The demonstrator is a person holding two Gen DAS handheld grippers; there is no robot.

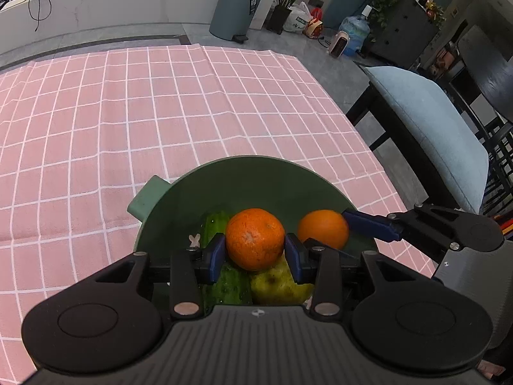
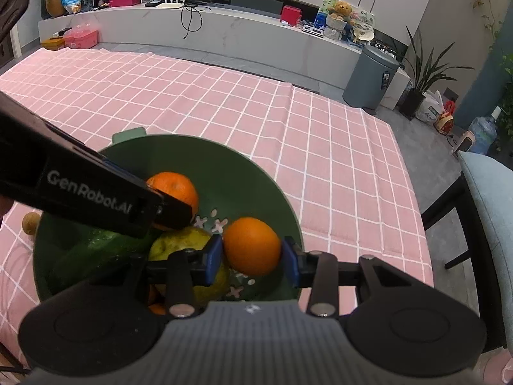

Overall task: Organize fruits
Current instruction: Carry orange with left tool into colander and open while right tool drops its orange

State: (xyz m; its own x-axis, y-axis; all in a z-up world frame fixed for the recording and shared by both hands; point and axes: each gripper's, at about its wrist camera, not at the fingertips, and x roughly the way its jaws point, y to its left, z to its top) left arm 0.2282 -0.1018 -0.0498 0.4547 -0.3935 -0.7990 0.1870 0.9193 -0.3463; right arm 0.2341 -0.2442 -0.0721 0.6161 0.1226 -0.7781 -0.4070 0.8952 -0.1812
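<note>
A green bowl (image 1: 243, 176) stands on the pink checked cloth and holds a cucumber (image 1: 229, 284), a yellow-green pear (image 1: 275, 284) and two oranges. My left gripper (image 1: 255, 252) is shut on a rough orange (image 1: 255, 239) over the bowl. My right gripper (image 2: 251, 256) is shut on a smoother orange (image 2: 251, 245) over the bowl's right side. It also shows in the left wrist view (image 1: 323, 227), with the right gripper's blue finger (image 1: 368, 224) on it. The rough orange (image 2: 176, 189), the pear (image 2: 179, 243) and the cucumber (image 2: 96, 253) show in the right wrist view, partly hidden by the left gripper's body.
The pink cloth (image 1: 128, 112) stretches far beyond the bowl (image 2: 224, 166). A small brown fruit (image 2: 30, 223) lies left of the bowl. A blue-cushioned chair (image 1: 433, 122) stands at the table's right edge. A grey bin (image 1: 235, 6) and a white counter are further back.
</note>
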